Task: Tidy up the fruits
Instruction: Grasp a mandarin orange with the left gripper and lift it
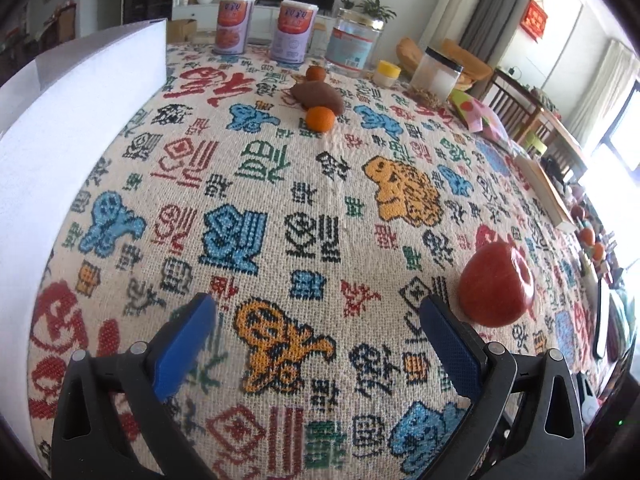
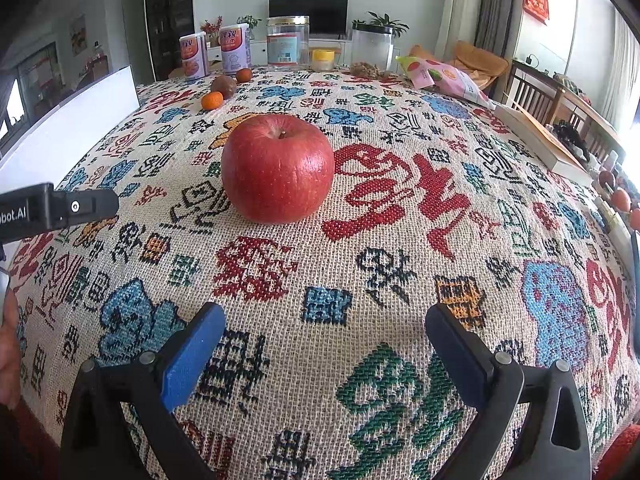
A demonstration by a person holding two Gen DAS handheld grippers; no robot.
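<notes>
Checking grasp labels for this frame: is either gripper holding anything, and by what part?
Nothing is held. The left gripper and the right gripper are both open over bare tablecloth. The apple sits free on the cloth, untouched.

pale walls, dark tv (image 2: 308,15) on white cabinet, bright window (image 1: 628,136) at right, grey curtains.

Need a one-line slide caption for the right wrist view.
Open right hand-held gripper faces an upright red apple on the patterned tablecloth, jaws apart and empty.
</notes>
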